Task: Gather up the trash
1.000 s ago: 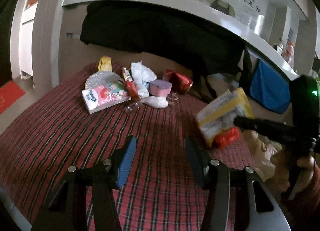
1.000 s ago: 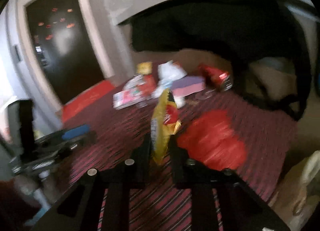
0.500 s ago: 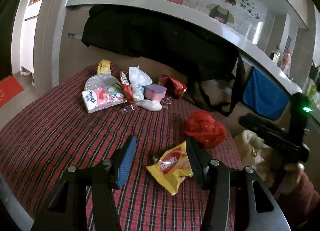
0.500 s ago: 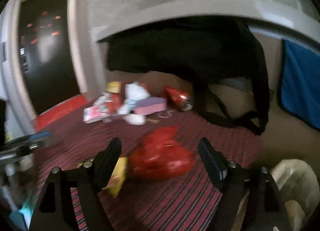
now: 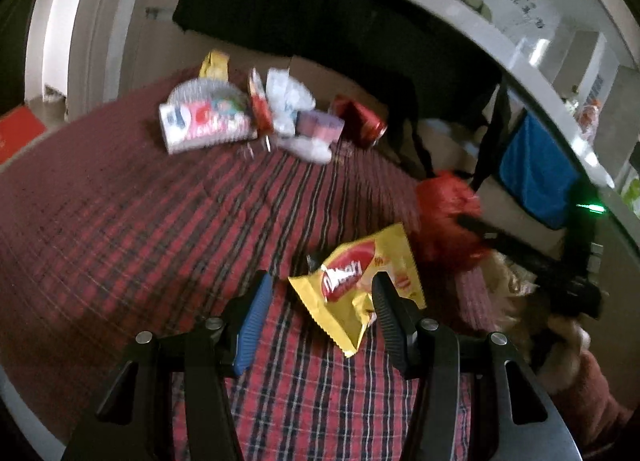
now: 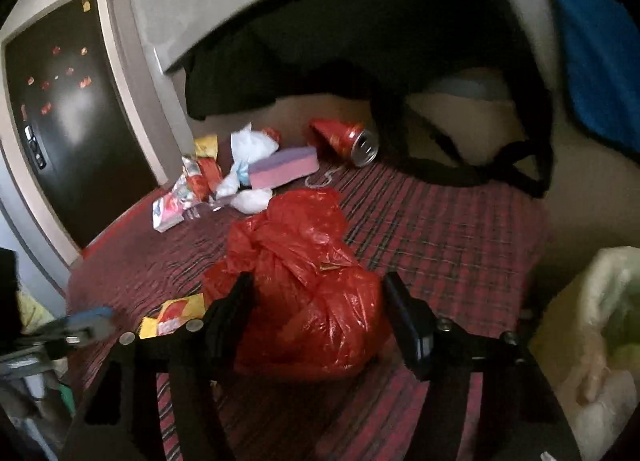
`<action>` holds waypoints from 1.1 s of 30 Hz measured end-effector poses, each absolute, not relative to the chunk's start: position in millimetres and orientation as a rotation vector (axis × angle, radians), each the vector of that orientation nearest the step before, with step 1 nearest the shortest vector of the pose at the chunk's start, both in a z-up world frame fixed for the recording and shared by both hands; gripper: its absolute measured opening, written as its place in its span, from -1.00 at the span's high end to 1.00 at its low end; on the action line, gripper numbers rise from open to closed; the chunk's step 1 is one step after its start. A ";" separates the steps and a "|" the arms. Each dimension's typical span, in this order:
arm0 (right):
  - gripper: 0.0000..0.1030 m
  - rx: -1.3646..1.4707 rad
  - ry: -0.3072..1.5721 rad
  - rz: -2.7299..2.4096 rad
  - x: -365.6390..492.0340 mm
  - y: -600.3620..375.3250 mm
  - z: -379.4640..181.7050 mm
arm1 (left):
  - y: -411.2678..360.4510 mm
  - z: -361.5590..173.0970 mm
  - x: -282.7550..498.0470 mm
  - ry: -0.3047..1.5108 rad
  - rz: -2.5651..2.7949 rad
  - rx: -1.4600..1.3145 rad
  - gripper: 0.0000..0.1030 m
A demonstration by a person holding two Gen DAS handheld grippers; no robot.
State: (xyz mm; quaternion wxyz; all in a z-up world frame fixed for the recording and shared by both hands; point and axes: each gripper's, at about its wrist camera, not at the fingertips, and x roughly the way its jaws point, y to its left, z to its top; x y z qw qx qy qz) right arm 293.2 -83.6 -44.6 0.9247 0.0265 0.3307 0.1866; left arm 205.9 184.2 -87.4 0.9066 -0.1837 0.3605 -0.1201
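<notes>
Trash: scattered on the plaid bedspread (image 5: 120, 229); a far cluster holds a tissue pack (image 5: 200, 123), a sponge (image 6: 286, 171) and a can (image 6: 352, 139).
Red bag (image 6: 304, 281): knotted, bulging, sitting between the right gripper (image 6: 318, 293) fingers, whose jaws have just been closing in; pads appear not yet pressing.
Chip packet (image 5: 360, 281): lies flat under the left gripper (image 5: 320, 301), jaws wide, holding nothing.
Room: open cloth toward the cluster; bed edge and a pale bag (image 6: 600, 325) close on the right.

Yellow snack bag (image 5: 362, 281) between open left claw (image 5: 320, 309)
</notes>
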 end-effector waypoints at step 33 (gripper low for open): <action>-0.18 0.106 0.547 0.392 208.8 -125.6 -6.0 | 132.1 -7.0 176.4 0.520 -0.012 -0.123 0.95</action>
